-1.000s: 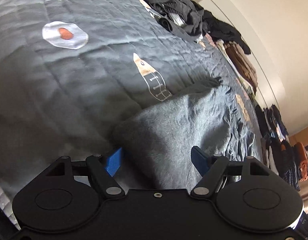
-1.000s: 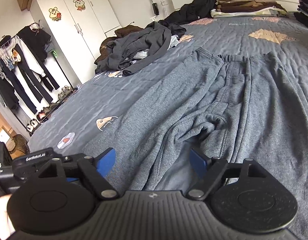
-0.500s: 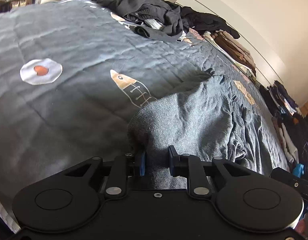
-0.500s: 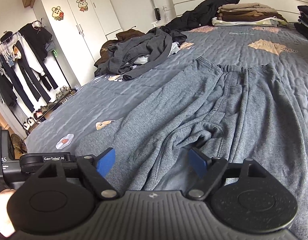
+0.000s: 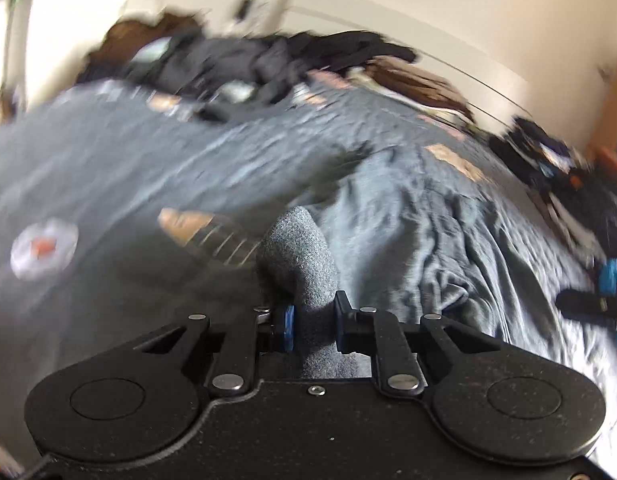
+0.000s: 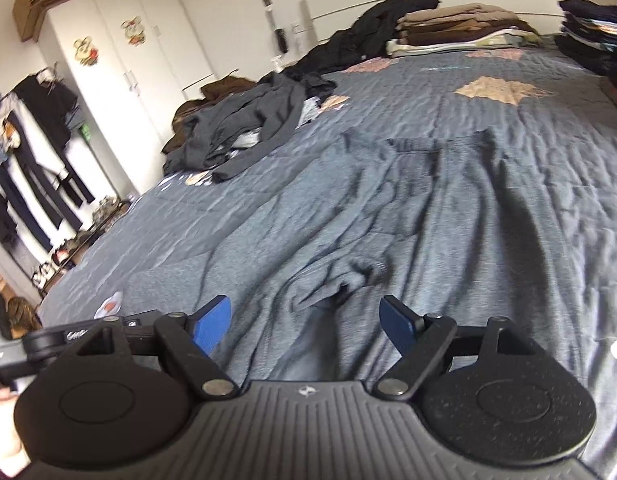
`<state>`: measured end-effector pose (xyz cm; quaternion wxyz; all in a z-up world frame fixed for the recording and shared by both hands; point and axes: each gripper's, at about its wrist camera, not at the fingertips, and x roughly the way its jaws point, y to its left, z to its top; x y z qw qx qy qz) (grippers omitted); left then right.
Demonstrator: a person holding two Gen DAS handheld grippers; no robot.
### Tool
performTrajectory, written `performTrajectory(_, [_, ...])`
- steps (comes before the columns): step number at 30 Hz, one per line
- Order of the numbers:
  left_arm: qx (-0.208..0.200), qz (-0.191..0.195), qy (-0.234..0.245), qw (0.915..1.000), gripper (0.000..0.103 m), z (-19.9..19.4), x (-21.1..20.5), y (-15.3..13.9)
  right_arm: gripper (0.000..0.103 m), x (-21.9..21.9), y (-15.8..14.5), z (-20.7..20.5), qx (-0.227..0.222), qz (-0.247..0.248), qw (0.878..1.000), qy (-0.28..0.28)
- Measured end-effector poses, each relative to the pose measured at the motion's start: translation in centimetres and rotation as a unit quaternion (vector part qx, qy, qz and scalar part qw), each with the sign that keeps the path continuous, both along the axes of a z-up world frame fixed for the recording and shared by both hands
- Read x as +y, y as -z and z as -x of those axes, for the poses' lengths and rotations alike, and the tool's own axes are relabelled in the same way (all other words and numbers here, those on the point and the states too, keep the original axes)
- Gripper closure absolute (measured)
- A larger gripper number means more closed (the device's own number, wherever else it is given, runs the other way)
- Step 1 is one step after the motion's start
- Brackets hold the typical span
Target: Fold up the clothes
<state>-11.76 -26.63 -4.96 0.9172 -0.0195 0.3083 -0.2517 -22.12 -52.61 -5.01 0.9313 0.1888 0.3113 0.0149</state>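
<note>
A: Where are the grey sweatpants [image 6: 440, 220]?

B: Spread across the middle of the right wrist view on the quilted bedspread [image 6: 488, 116], waistband toward the top, legs running down to the bottom edge.

A: And the left gripper [image 5: 311, 326]?

B: At lower centre of its own blurred view, its jaws are closing, narrow now, with a bunched fold of the pants' fabric pinched between the blue pads. The fabric looks lifted off the bed, though the blur makes that hard to confirm.

A: The right gripper [image 6: 306, 320]?

B: Jaws wide at the bottom of its frame, above the pants' crotch, gripping nothing. A loose clothes pile [image 6: 244, 132] sits upper left, folded stacks [image 6: 456, 28] along the top.
</note>
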Motion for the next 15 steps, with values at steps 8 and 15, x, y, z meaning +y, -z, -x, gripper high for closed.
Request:
performTrajectory(8, [-0.138, -0.122, 0.200, 0.9623, 0.085, 6.1, -9.8, -1.0, 0.022, -4.8, -1.2, 2.4, -0.005, -0.026, 0.999, 0.041])
performTrajectory(15, [-0.159, -0.200, 0.277, 0.9262, 0.084, 9.3, -13.5, 3.4, 0.022, -6.3, -0.8, 3.6, 0.005, -0.014, 1.000, 0.025])
